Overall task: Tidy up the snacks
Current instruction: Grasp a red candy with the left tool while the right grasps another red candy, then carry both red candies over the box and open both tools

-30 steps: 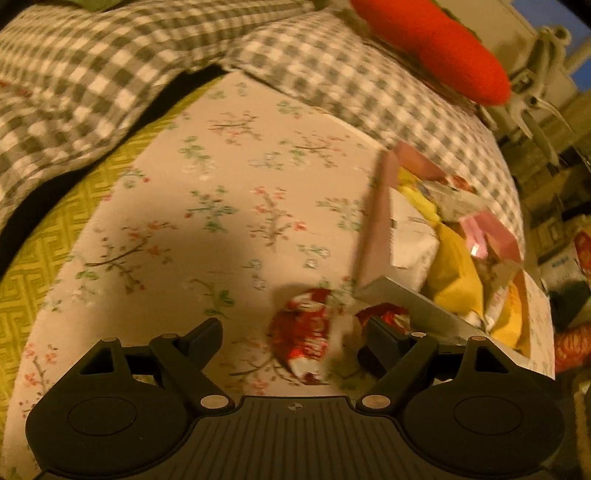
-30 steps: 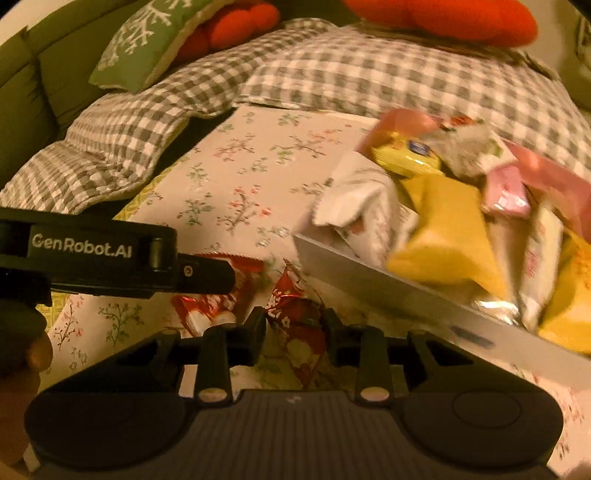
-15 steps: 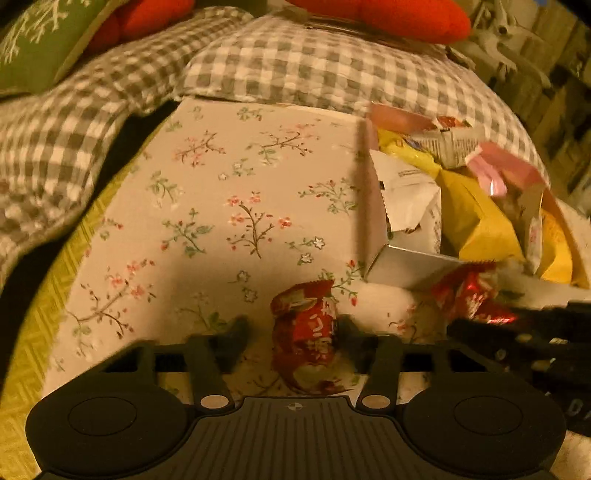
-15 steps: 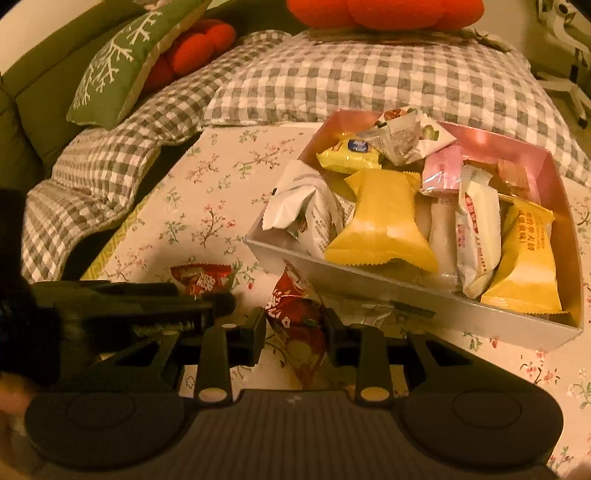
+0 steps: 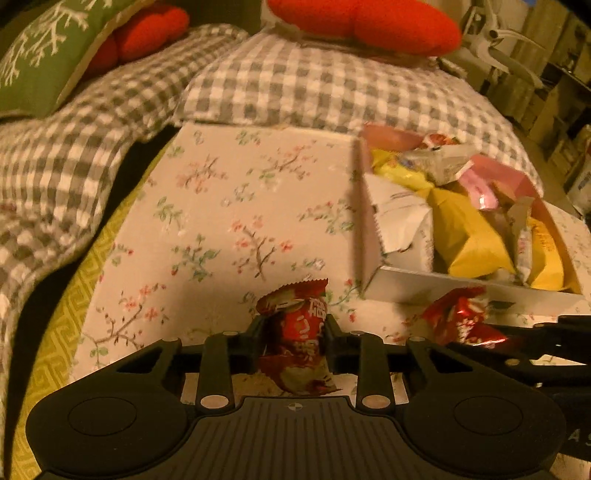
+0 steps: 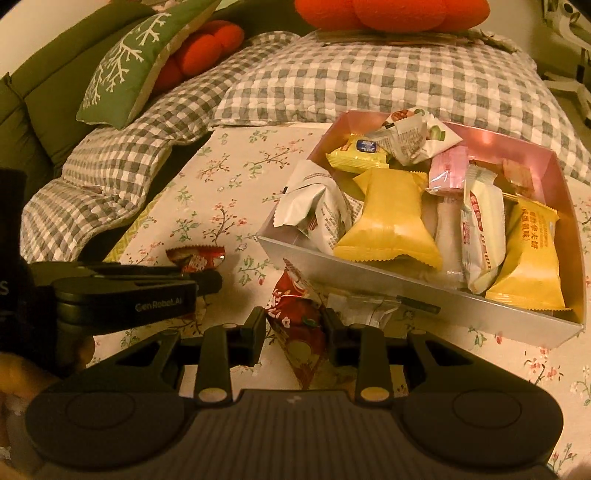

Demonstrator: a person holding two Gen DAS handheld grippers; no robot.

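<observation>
My left gripper (image 5: 295, 341) is shut on a red snack packet (image 5: 299, 332), held just above the floral cloth. My right gripper (image 6: 293, 332) is shut on a second red snack packet (image 6: 295, 325), in front of the near wall of the pink box (image 6: 406, 284). The box holds several yellow, white and pink snack packets (image 6: 391, 218). In the left wrist view the box (image 5: 443, 286) stands to the right, and the right gripper's packet (image 5: 461, 317) shows below it. In the right wrist view the left gripper (image 6: 207, 280) sits at the left with its packet (image 6: 195, 258).
The floral cloth (image 5: 240, 206) covers a low surface. Grey checked cushions (image 6: 369, 74) lie behind and to the left. A green snowflake pillow (image 6: 129, 62) and red cushions (image 6: 388, 11) lie at the back. A clear wrapper (image 6: 362, 306) lies by the box's near wall.
My left gripper closed on the red packet on the cloth and lifted it slightly. My right gripper drew back and up from the box, still holding its red packet.
</observation>
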